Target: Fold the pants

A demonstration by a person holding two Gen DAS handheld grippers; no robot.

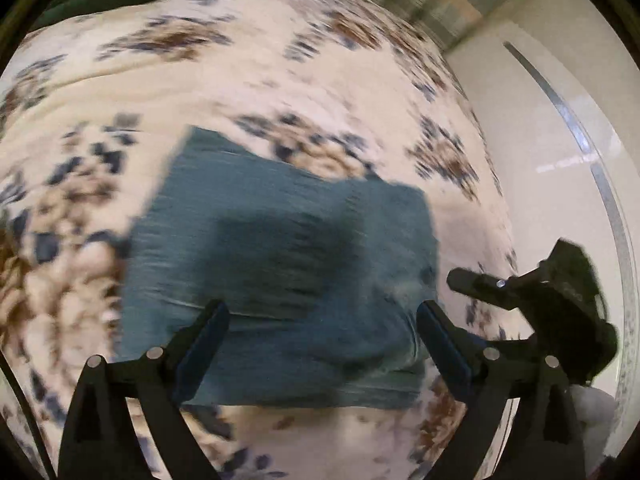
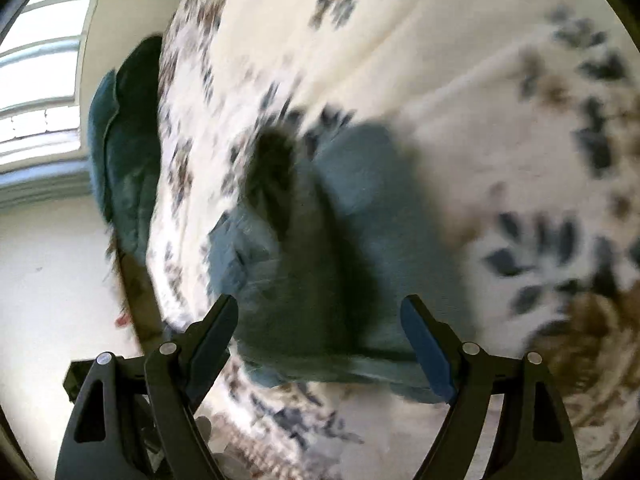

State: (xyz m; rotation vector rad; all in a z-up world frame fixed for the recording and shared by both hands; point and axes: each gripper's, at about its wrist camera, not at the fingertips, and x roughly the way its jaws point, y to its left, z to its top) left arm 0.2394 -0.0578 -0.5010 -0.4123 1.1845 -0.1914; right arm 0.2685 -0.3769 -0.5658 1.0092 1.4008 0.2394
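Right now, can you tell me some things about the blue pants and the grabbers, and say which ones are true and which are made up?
1. The folded blue denim pants lie on a cream bedspread with brown and blue flowers. True.
2. The left gripper is pinching the pants. False: its jaws stand wide apart with nothing clamped between them.
3. The right gripper is open. True.
4. The pants are spread out at full length. False: they are folded into a compact block.
5. The right gripper shows at the right edge of the left wrist view. True.
6. A dark green cushion sits on top of the pants. False: it lies off at the bed's edge, apart from them.
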